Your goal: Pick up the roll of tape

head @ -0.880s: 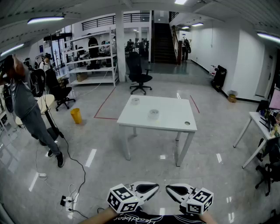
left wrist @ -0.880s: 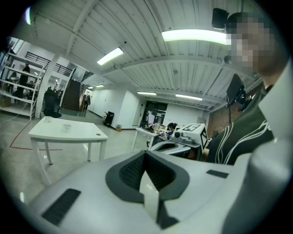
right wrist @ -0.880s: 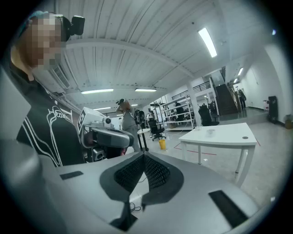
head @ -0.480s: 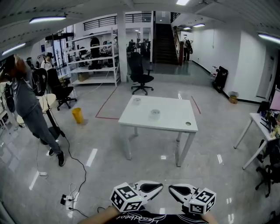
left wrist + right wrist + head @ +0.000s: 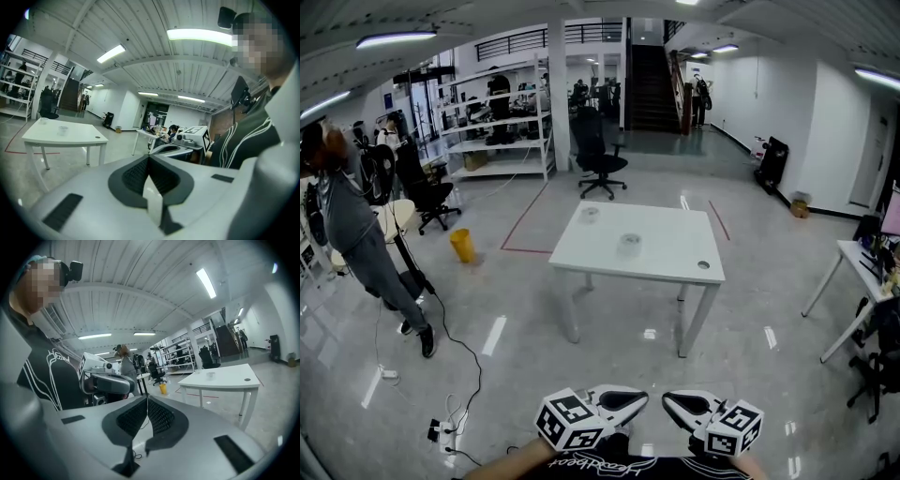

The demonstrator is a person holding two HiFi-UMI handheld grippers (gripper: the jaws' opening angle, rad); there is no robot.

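A pale roll of tape lies near the middle of a white table several steps ahead of me; a second small pale round thing sits at its far left corner. The roll shows small in the left gripper view, and the roll also in the right gripper view. My left gripper and right gripper are held low, close to my body, tips turned toward each other, far from the table. Both are shut with nothing between the jaws, as seen for the left gripper and the right gripper.
A person stands at the left near a yellow bin. A cable and power strip lie on the floor at the lower left. An office chair and shelves stand beyond the table, another desk at the right.
The head view has shifted slightly. Both grippers stay low in front of my body, still shut and empty.
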